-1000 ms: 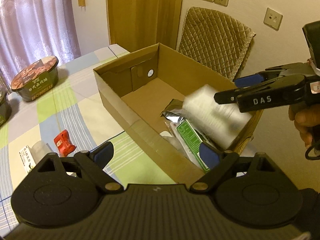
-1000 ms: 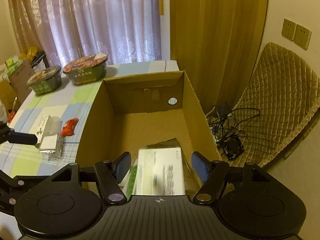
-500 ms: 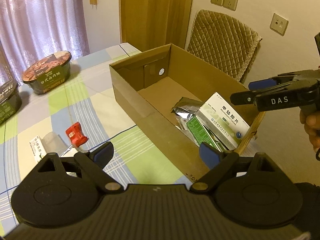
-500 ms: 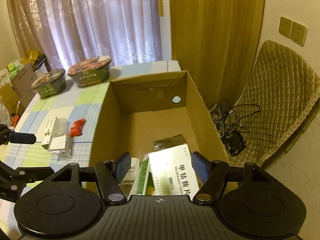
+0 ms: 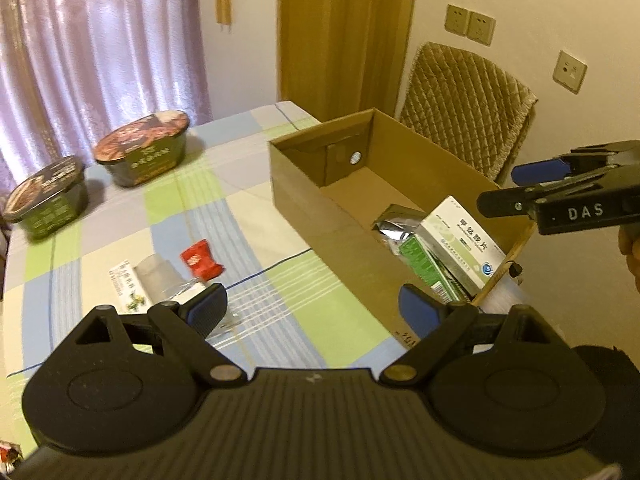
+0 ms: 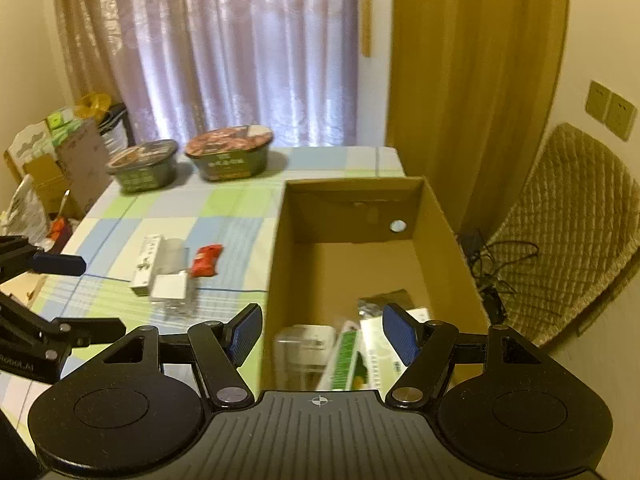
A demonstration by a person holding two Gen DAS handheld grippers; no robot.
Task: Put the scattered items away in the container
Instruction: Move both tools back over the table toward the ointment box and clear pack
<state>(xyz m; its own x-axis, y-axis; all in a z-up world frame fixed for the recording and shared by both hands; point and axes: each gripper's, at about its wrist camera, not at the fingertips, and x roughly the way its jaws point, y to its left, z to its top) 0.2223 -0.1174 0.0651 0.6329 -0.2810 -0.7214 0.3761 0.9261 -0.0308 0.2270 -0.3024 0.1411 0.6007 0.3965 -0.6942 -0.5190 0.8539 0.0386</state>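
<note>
The open cardboard box [image 5: 320, 220] [image 6: 280, 260] stands at the table's right end. Inside lie a white medicine box [image 5: 464, 240] [image 6: 384, 344], a green carton [image 5: 424, 268] [image 6: 348, 356] and a silver pouch [image 5: 394, 226] [image 6: 380, 302]. On the cloth to its left lie a red packet [image 5: 200, 260] [image 6: 206, 260], a slim white box [image 5: 124, 284] [image 6: 148, 258], a clear plastic piece [image 5: 154, 280] [image 6: 172, 256] and a small white box [image 6: 170, 286]. My left gripper [image 5: 312, 306] [image 6: 80, 296] hangs open over the table. My right gripper [image 6: 320, 328] [image 5: 500, 188] is open and empty above the box's near end.
Two lidded instant-noodle bowls [image 5: 144, 148] [image 5: 44, 200] [image 6: 230, 152] [image 6: 144, 166] sit at the table's far side by the curtain. A quilted chair [image 5: 468, 100] [image 6: 568, 220] stands right of the box, with cables [image 6: 492, 268] on the floor between.
The white medicine box fell from my open right gripper and now rests in the cardboard box. Both grippers have drawn back and up, the left swinging toward the loose items.
</note>
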